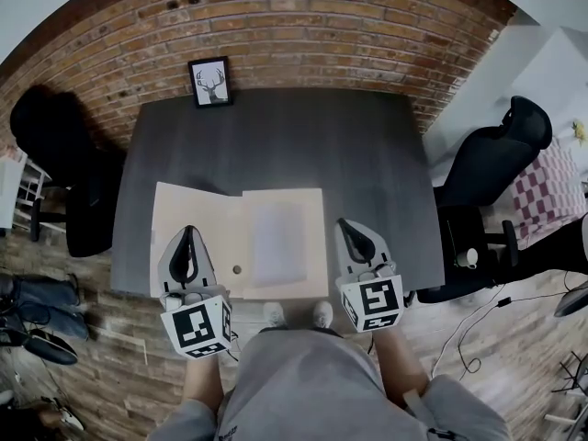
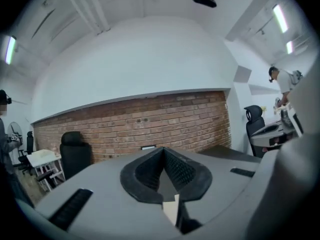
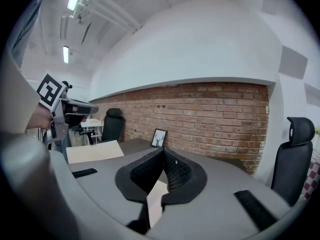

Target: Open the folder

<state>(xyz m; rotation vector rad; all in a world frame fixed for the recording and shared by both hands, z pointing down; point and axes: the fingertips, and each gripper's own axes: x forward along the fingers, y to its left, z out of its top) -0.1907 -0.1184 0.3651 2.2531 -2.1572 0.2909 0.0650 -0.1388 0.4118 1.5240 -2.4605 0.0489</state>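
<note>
Folder (image 1: 197, 223): thin beige card, lying spread in two leaves at the near edge of the dark surface (image 1: 276, 136), with a white sheet (image 1: 278, 243) on the right leaf. You should expect it to be light and stiff only over short spans. A leaf will likely bow if you lift it by one corner, and the loose sheet could slide. The card looks smooth, so a flat push would probably skid. The best hold is a pinch on a free outer edge, about midway along it and away from the centre fold. The left leaf may sit slightly raised, which would give you an edge to get under. Left gripper (image 1: 189, 231): jaws pressed together, tips meeting, nothing between them; it hangs over the left leaf. Right gripper (image 1: 343, 221): jaws likewise closed and empty, just beside the folder's right edge. As it lies, the folder reads as already open.
</note>
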